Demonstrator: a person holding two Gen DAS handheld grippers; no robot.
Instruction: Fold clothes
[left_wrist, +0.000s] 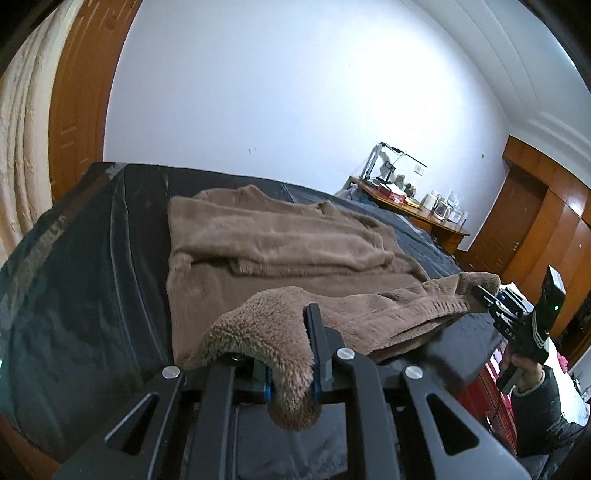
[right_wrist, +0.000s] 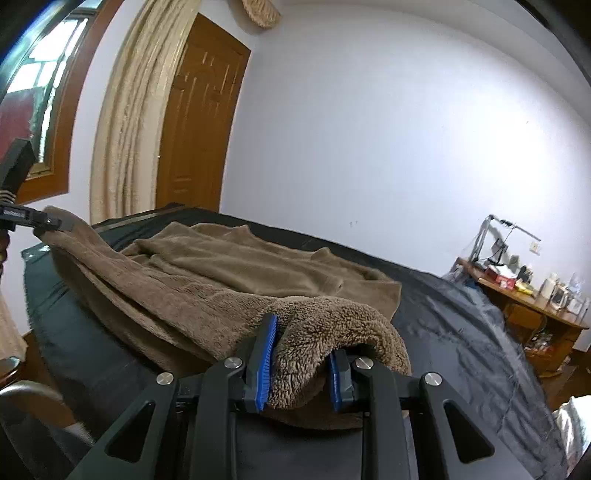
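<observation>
A brown fleece garment (left_wrist: 280, 251) is spread on a dark-covered bed (left_wrist: 92, 288), its near hem lifted off the cover. One hem corner is clamped between the closed-in fingers of the left gripper (left_wrist: 291, 354), another by the right gripper (right_wrist: 301, 360), likewise narrowed onto bunched fleece. Beyond the bed, jars and small containers (left_wrist: 443, 210) are seen on a wooden desk (left_wrist: 448, 230); their contents cannot be told.
</observation>
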